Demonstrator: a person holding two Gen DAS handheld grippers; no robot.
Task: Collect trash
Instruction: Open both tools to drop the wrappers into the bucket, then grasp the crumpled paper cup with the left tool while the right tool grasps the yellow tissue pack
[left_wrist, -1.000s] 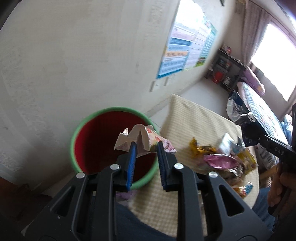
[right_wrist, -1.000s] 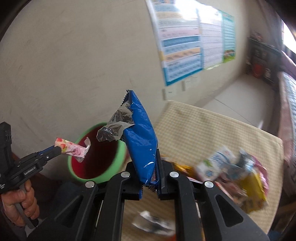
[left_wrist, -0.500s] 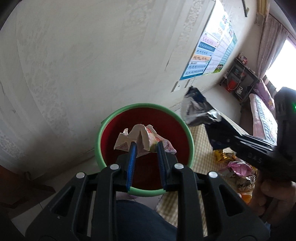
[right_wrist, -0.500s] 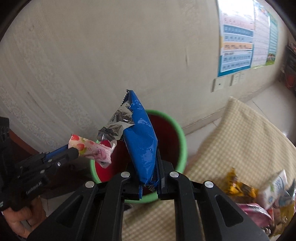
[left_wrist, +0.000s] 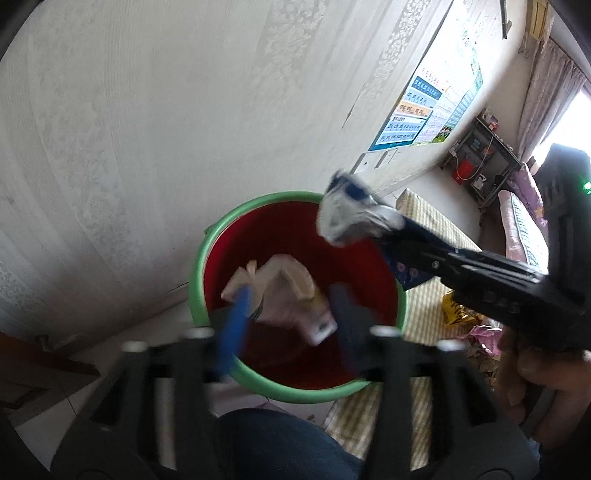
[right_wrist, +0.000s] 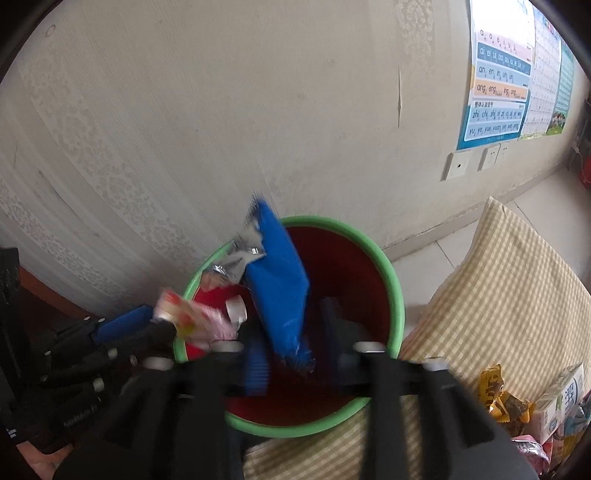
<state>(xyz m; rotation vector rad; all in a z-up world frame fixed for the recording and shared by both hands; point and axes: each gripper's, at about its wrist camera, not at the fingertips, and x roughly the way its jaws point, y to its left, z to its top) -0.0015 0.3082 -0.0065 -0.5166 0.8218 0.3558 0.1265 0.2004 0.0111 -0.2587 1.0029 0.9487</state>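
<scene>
Both tools have spread apart since half a second ago: left tool (left_wrist: 288, 314) wide, pink wrapper (left_wrist: 284, 295) loose above the red bin (left_wrist: 295, 391); right tool (right_wrist: 295, 354) wide, blue bag (right_wrist: 280, 280) tipping into it.

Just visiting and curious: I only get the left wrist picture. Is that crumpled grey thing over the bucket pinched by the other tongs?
Observer: No. In the right wrist view the right tongs stand spread, with the blue bag loose between them above the red bucket.
Operator: Blue? It looks grey to me.
Observer: Its broad face is bright blue; only the torn top is silver.
Operator: Any trash I cannot see?
Observer: Yes, a white carton lies among the wrappers on the checked cloth.
</scene>
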